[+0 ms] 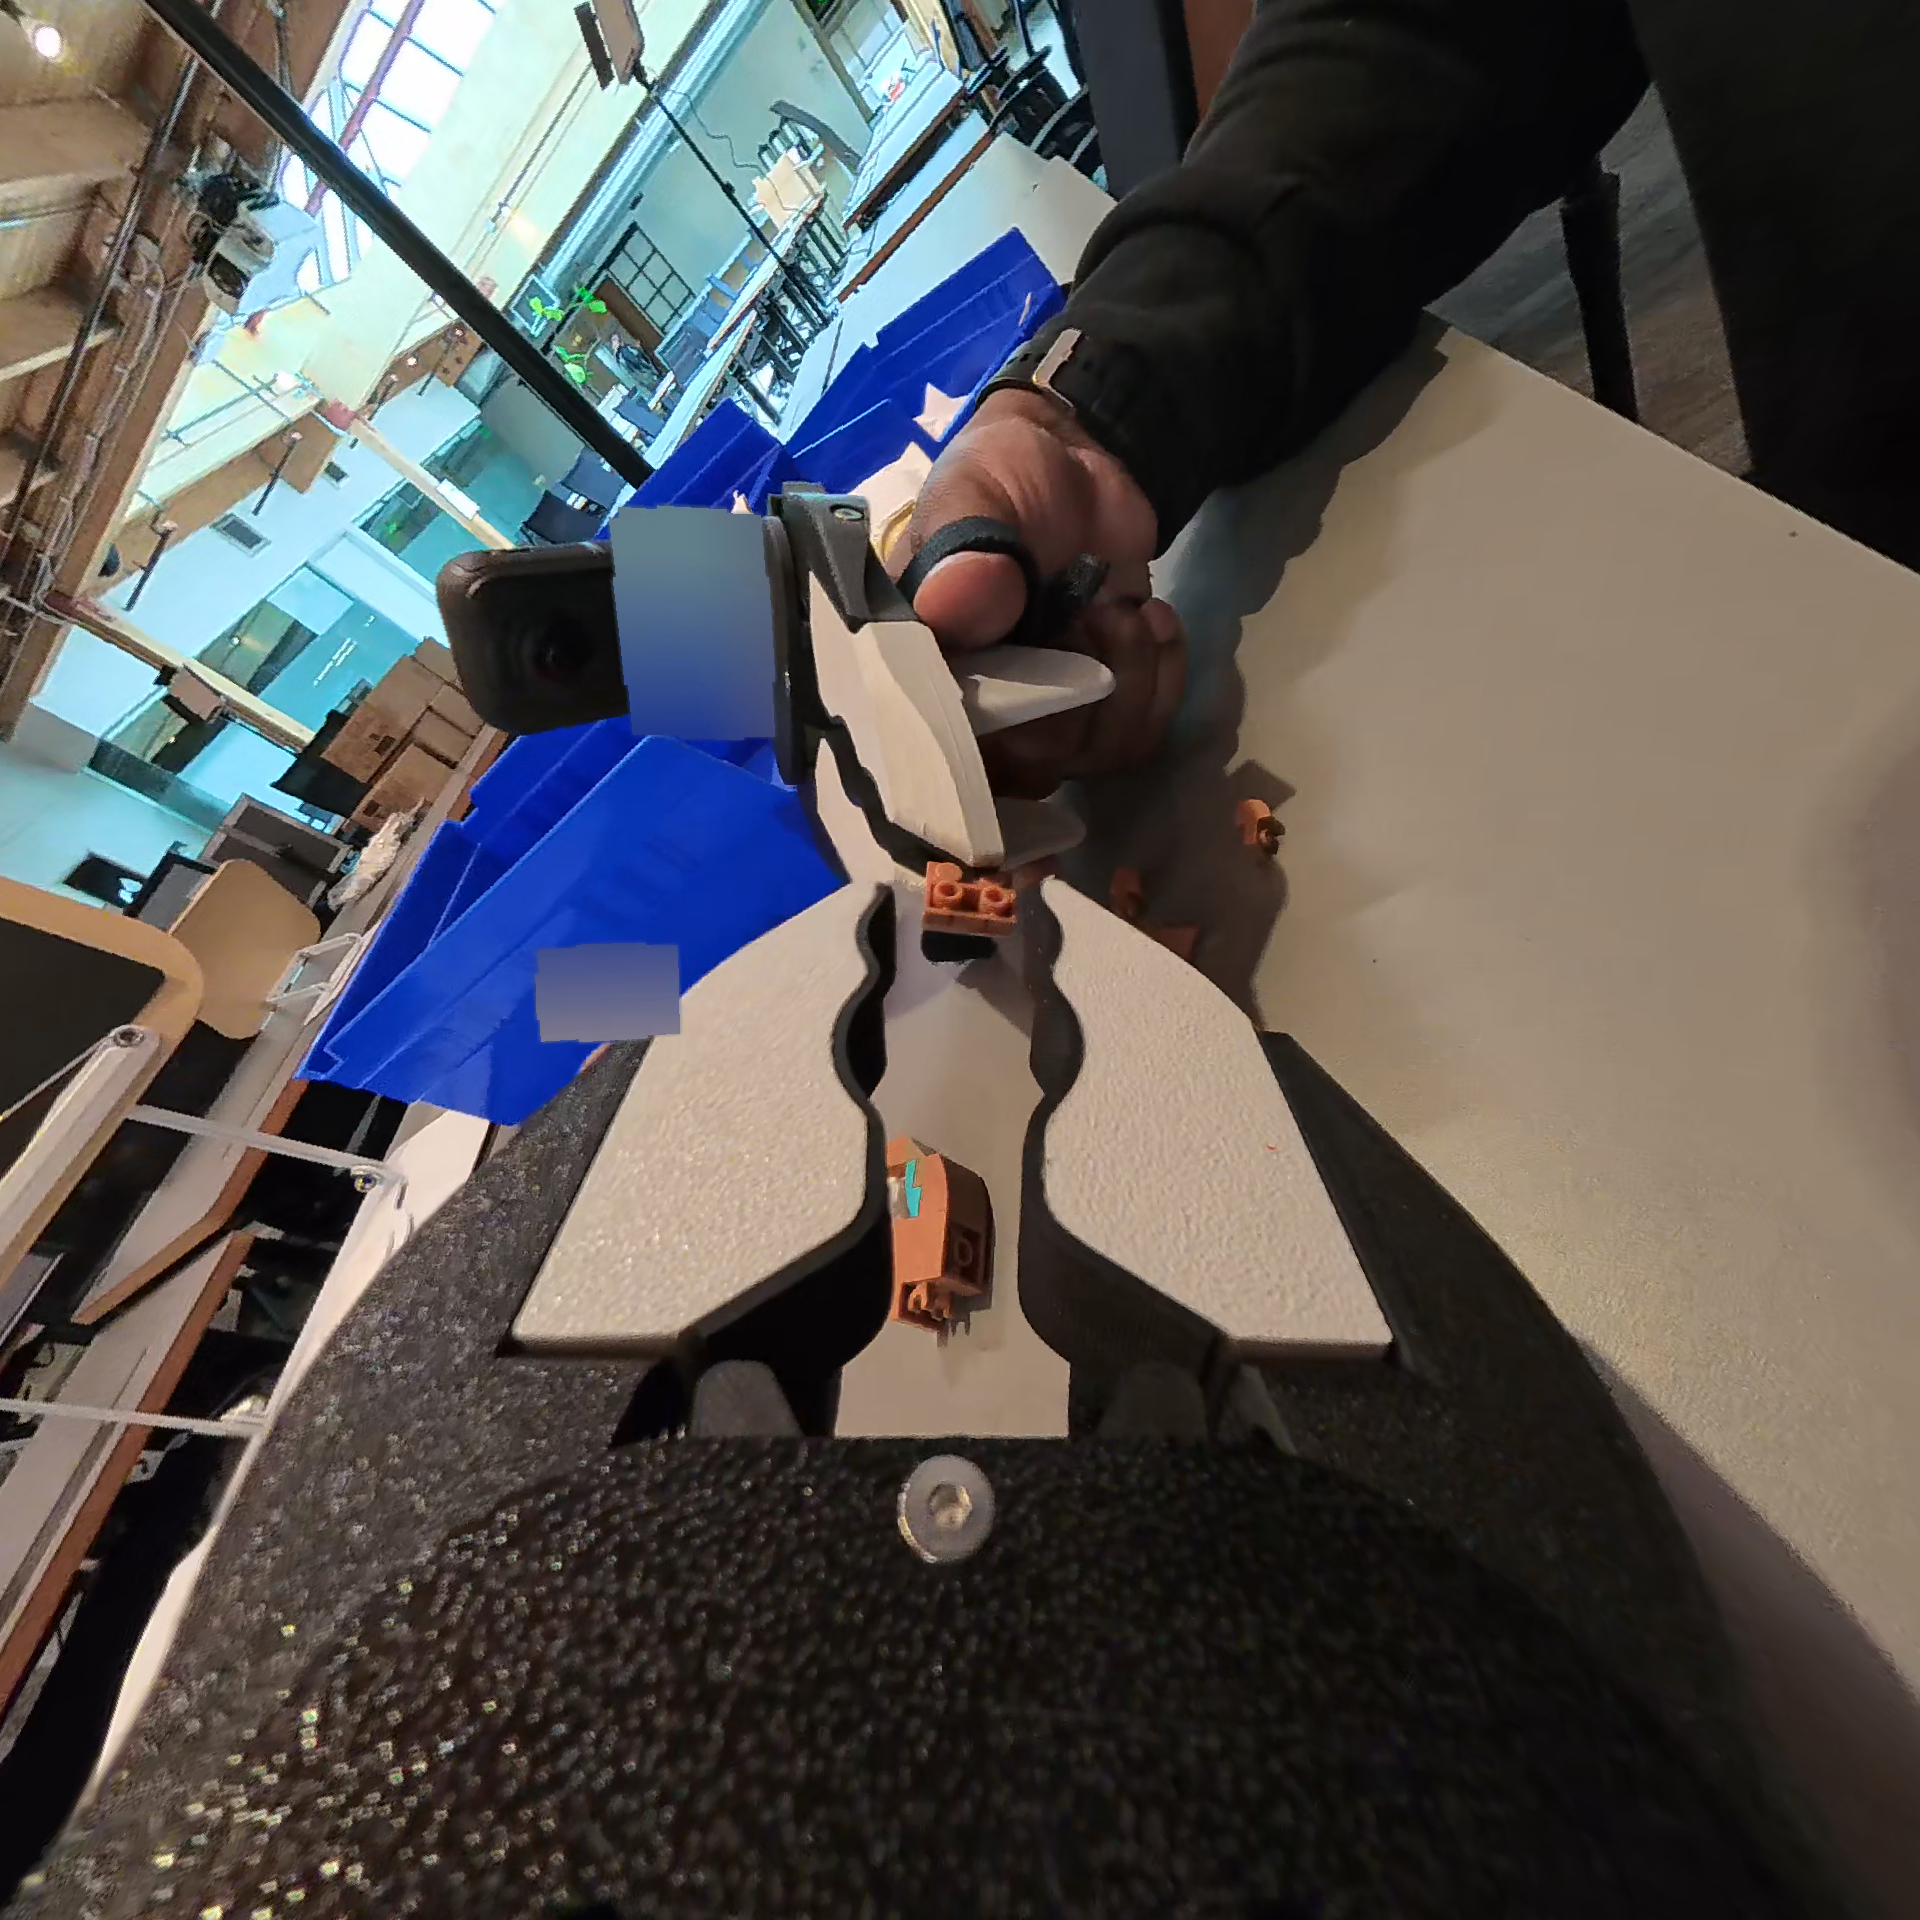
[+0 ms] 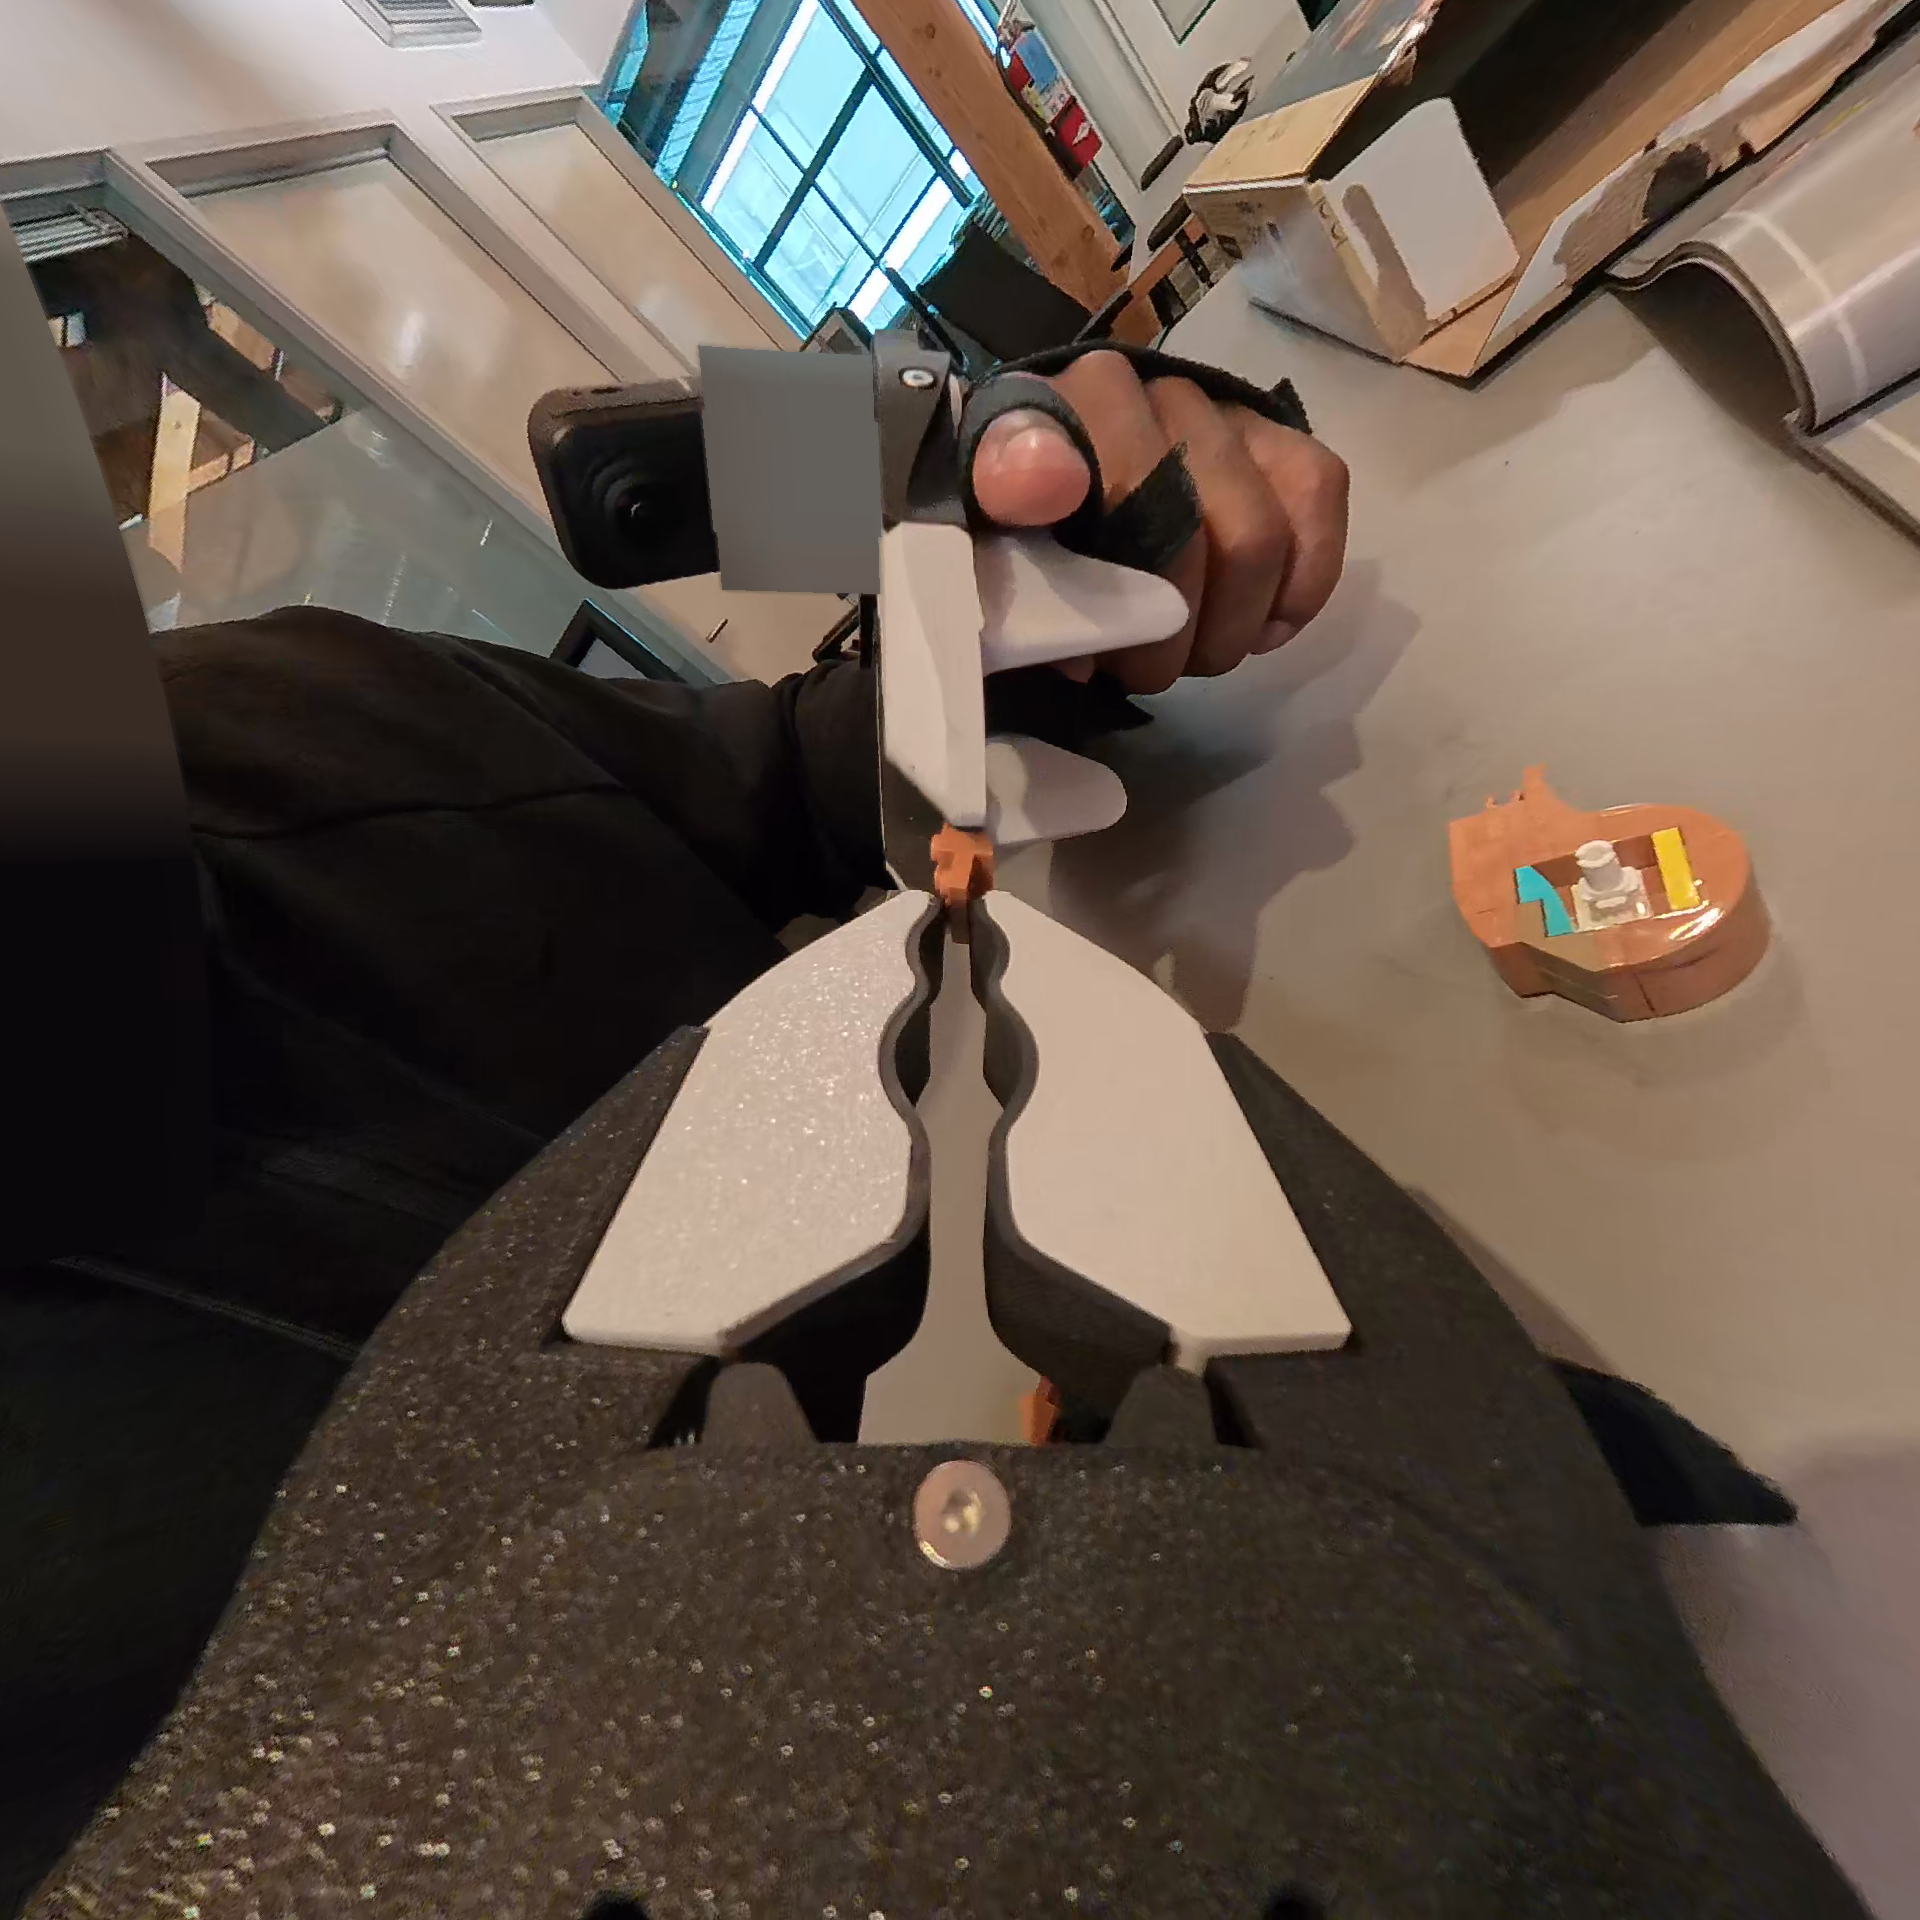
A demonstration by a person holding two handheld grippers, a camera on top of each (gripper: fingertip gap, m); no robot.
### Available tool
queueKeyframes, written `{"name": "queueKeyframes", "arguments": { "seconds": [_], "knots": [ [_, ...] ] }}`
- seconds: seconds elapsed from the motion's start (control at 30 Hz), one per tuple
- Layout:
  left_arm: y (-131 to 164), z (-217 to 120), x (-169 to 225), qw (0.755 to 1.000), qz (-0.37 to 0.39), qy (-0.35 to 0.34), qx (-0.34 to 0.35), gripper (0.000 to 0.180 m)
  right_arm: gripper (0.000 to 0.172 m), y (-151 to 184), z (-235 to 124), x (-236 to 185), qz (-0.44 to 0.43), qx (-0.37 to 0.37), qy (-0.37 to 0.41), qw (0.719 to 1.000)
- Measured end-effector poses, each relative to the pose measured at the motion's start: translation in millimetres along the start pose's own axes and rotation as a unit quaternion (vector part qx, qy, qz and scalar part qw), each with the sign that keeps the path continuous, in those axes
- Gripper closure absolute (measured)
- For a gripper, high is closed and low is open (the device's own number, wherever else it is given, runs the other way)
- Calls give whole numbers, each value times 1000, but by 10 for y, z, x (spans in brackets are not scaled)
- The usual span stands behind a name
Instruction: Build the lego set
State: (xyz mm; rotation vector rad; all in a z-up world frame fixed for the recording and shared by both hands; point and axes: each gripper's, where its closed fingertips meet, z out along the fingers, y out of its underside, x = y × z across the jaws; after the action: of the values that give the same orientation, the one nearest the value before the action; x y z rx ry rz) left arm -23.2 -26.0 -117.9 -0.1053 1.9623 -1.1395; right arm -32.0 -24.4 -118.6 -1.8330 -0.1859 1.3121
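Between both grippers, orange brick [image 2: 958, 868]; L contact prob. unclear.

Grey claw [image 1: 961, 925] fingers on speckled black bodies — black sleeves [image 1: 1299, 239], finger straps.

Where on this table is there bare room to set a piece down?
The table lies bare in front of the brown brick model, toward the right gripper. It is crowded around both grippers' tips and the small brown pieces.
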Motion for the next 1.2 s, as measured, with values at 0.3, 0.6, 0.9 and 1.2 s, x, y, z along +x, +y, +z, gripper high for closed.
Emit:
{"name": "queueKeyframes", "arguments": {
  "seconds": [0.3, 0.6, 0.9, 1.2],
  "knots": [
    [37, 20, 24, 1000, 6, 2, -15, 164, 167, 13, 1, 26, -13, -5, 13, 1000],
    [66, -95, -90, 994, -107, 19, -17, 164, 159, -10, -84, 114, -146, -25, 74, 986],
    [142, -163, -156, 984, -170, 27, -35, 164, 152, 136, -108, 229, -301, -102, 135, 938],
    [212, -165, -167, 979, -198, 30, -48, 164, 145, 181, -150, 310, -386, -135, 152, 900]
  ]
}}
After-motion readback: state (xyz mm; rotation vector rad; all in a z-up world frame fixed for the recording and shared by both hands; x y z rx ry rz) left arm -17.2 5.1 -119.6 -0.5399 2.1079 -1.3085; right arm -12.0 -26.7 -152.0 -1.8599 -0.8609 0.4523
